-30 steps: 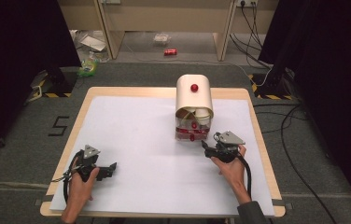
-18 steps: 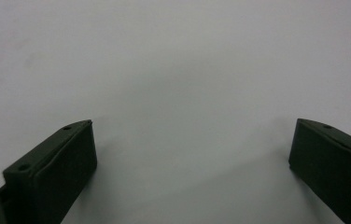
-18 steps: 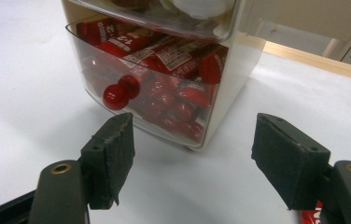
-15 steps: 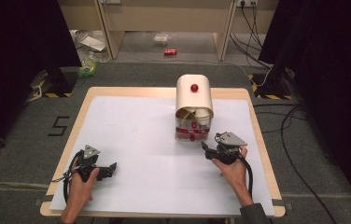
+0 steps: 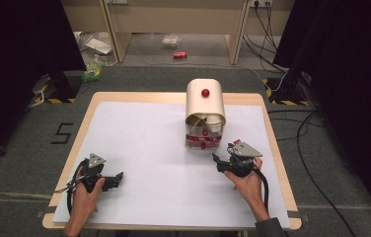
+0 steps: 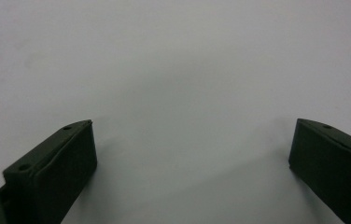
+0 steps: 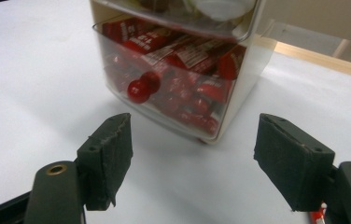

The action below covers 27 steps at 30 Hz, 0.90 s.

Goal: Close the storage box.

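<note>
A cream cabinet (image 5: 205,106) with a rounded top and a red knob (image 5: 205,93) stands at the table's back middle. Its clear lower drawer (image 7: 178,88) is packed with red wrapped packets and has a red ball knob (image 7: 138,88). My right gripper (image 5: 217,163) rests on the sheet just in front and to the right of the drawer, apart from it. In the right gripper view this gripper (image 7: 193,135) is open; its jaws have just been opening a little, with nothing between them. My left gripper (image 5: 118,177) lies at the front left, open (image 6: 190,130) over bare white sheet.
A white sheet (image 5: 149,143) covers the wooden table (image 5: 272,148). Cables trail on the floor to the right (image 5: 312,148). Beyond the table stand wooden furniture legs, with litter and a red can (image 5: 179,55) on the floor.
The right hand has shifted only very slightly in front of the drawer. The left hand and the cabinet have stayed where they were.
</note>
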Available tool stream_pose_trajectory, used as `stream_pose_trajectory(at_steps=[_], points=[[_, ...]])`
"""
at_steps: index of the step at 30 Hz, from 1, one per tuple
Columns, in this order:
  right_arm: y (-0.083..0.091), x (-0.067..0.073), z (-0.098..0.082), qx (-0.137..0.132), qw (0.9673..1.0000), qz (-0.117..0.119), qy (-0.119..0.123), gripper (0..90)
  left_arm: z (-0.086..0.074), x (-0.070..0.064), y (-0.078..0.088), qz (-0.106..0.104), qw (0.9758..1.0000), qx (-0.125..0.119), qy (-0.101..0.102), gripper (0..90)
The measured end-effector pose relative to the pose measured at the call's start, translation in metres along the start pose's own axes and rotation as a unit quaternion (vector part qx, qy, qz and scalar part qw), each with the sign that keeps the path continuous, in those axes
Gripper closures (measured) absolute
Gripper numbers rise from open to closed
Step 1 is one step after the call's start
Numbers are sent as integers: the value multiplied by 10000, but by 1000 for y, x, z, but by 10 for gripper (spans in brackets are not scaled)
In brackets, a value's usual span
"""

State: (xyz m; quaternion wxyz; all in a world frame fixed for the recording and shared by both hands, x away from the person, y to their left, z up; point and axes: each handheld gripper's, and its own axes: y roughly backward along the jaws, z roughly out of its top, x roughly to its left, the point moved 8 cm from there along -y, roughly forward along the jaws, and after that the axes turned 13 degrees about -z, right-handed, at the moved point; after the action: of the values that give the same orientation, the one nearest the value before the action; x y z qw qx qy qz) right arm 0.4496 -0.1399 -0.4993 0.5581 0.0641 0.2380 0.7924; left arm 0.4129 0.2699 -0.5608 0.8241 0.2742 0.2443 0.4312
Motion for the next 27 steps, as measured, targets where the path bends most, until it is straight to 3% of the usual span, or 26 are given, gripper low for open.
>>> stream_pose_trajectory(at_steps=[14, 27], points=[[28, -7, -22, 120, 9999, 73, 45, 264, 0, 0, 0, 0, 10000, 2, -1, 3], [42, -4, -27, 106, 9998, 170, 65, 262, 0, 0, 0, 4, 10000, 2, -9, 4]])
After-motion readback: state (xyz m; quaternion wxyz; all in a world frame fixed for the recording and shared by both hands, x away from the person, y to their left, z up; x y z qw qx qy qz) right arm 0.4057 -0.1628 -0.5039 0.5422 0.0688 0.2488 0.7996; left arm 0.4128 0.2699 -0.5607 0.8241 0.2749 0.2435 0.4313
